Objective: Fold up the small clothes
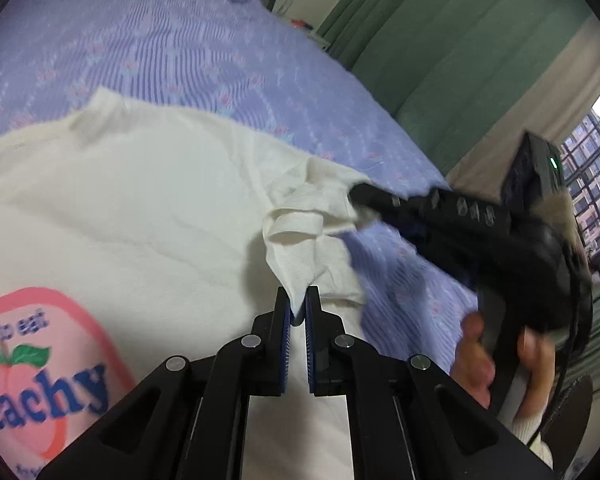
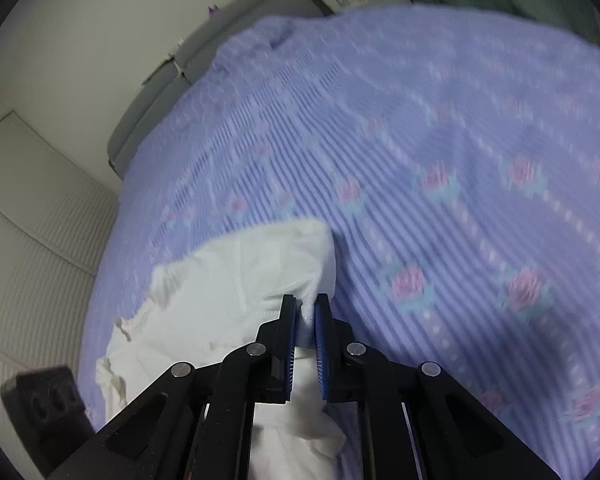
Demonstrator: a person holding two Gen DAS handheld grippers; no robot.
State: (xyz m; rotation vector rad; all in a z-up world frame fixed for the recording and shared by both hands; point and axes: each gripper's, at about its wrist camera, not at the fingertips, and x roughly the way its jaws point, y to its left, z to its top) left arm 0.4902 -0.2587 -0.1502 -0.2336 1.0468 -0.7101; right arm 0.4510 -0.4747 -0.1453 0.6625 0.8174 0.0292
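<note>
A white T-shirt (image 1: 132, 200) with a pink "peachy" print (image 1: 40, 364) lies on a purple bedspread (image 1: 220, 60). My left gripper (image 1: 298, 300) is shut on a bunched fold of its sleeve edge. My right gripper (image 1: 360, 194) shows in the left wrist view, shut on the same sleeve farther out. In the right wrist view my right gripper (image 2: 305, 306) pinches white shirt fabric (image 2: 252, 276), lifted slightly off the bedspread (image 2: 440, 140).
A grey headboard (image 2: 220, 40) and a white wall stand beyond the bed. Green curtains (image 1: 440, 40) and a window (image 1: 596, 168) are at the right. The other gripper's body (image 2: 48, 404) shows at lower left of the right wrist view.
</note>
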